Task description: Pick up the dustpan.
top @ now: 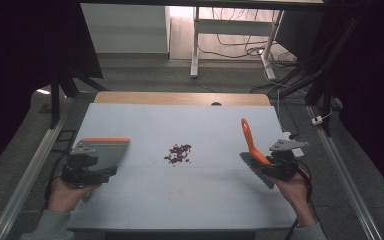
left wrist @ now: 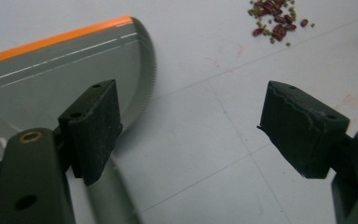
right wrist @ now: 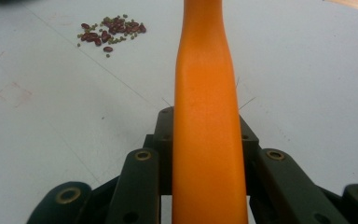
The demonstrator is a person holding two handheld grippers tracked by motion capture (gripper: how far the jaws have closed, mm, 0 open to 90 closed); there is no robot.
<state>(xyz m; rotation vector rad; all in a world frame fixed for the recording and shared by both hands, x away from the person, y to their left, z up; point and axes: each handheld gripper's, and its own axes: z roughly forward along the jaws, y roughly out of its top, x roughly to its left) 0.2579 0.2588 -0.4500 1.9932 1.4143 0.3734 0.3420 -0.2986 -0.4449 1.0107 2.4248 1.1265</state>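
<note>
My right gripper (top: 276, 167), near the right edge of the pale blue table (top: 145, 205), is clamped on an orange-handled brush (right wrist: 208, 116) whose bristles sit hidden behind the jaws. My left gripper (left wrist: 186, 126) stands wide open beside a grey dustpan with an orange lip (left wrist: 51, 79), partly cut off, at the left edge. Farther off, mid-table, lies a small pile of dark red and green beans (top: 179, 152), too small to count.

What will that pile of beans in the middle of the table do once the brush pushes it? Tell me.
The beans lie loose, a mix of larger red and tiny green ones, so they will probably scatter. The rounded ones may roll on the smooth table. They look light; the dustpan edge should stop them.
</note>
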